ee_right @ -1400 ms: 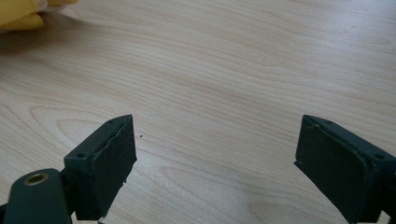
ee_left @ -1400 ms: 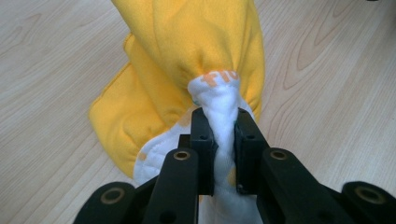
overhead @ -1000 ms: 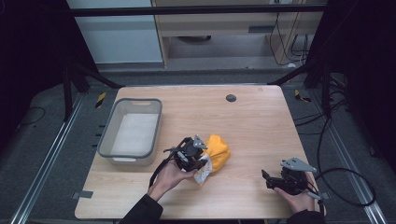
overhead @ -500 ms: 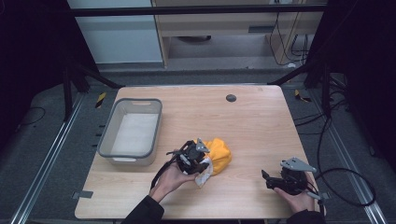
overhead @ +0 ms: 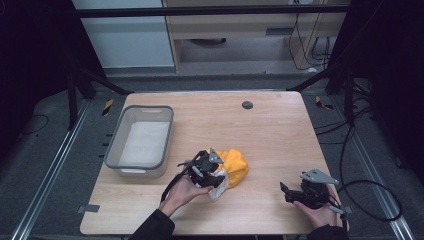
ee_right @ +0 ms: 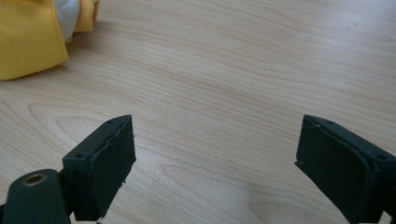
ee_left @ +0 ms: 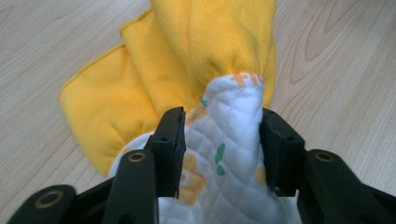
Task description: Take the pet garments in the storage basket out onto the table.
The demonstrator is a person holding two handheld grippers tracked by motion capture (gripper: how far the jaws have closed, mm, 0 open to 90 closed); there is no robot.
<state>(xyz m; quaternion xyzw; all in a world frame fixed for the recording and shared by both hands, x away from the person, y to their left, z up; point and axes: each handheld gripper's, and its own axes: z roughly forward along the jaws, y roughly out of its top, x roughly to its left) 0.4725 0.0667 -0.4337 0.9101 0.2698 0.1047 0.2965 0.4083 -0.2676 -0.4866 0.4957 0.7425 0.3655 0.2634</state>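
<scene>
Just right of the grey bin (overhead: 140, 142), the left gripper (overhead: 212, 172) pinches a white quilted fold of the yellow cloth (ee_left: 205, 60) between its jaws — the right gripper (overhead: 292, 192), well beyond the cloth from the bin, rests spread wide.

A light wooden table (overhead: 280, 130) carries a grey bin (overhead: 141, 141) near its left edge, a small dark round disc (overhead: 247, 105) toward the far side, and a bunched yellow and white cloth (overhead: 234, 166) near the middle front, just right of the bin; dark floor surrounds the table
</scene>
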